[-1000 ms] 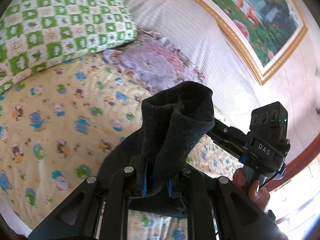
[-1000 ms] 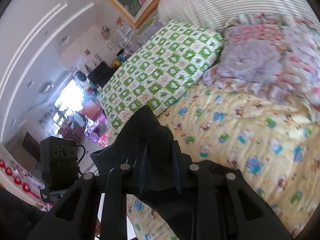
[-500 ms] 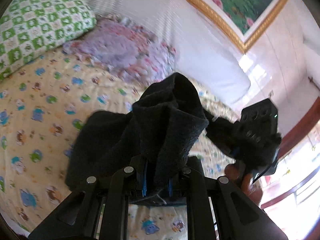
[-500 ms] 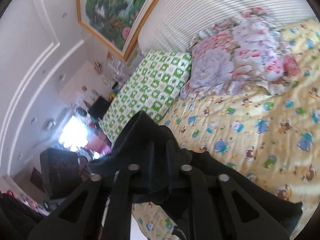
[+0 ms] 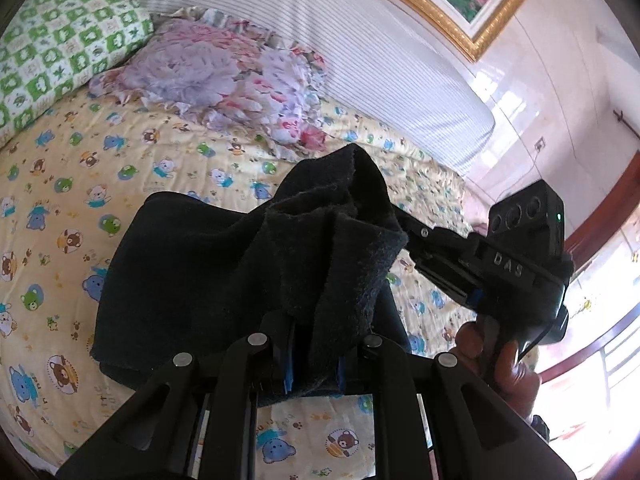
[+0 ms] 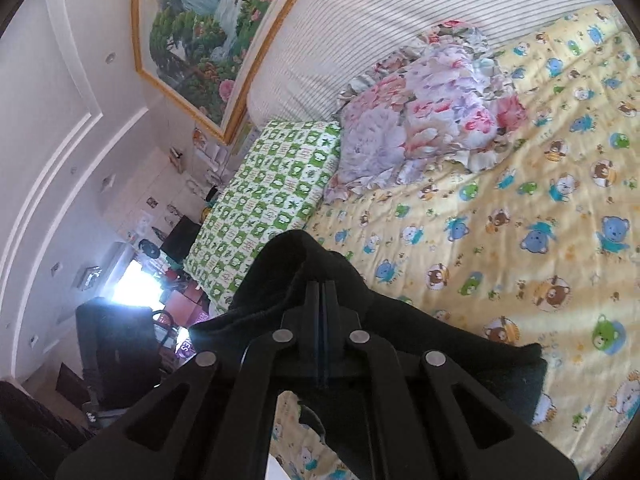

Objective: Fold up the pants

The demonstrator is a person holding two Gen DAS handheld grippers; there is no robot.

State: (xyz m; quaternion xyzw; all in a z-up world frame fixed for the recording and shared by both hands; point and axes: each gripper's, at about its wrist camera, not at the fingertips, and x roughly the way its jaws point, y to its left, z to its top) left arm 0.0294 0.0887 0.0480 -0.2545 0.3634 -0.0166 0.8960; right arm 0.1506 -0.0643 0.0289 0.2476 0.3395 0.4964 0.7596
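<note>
The black fleece pants (image 5: pixel 224 272) hang between my two grippers above a yellow bear-print bed sheet (image 5: pixel 60 184). My left gripper (image 5: pixel 314 352) is shut on a bunched edge of the pants, and the rest drapes down to the left onto the bed. My right gripper (image 6: pixel 322 320) is shut on another part of the pants (image 6: pixel 288 272), whose cloth spreads to the lower right. The right gripper's body (image 5: pixel 516 268) shows in the left wrist view at the right, held by a hand. Both sets of fingertips are partly hidden by cloth.
A green checked pillow (image 5: pixel 52 48) and a floral pillow (image 5: pixel 224 80) lie at the head of the bed by a striped headboard (image 5: pixel 360 48). A gold-framed painting (image 6: pixel 208 36) hangs above. The room's furniture (image 6: pixel 120 344) lies beyond the bed's left side.
Both grippers have swung with the pants toward the bed. More of the pants now lies spread on the sheet. Both grips are unchanged.
</note>
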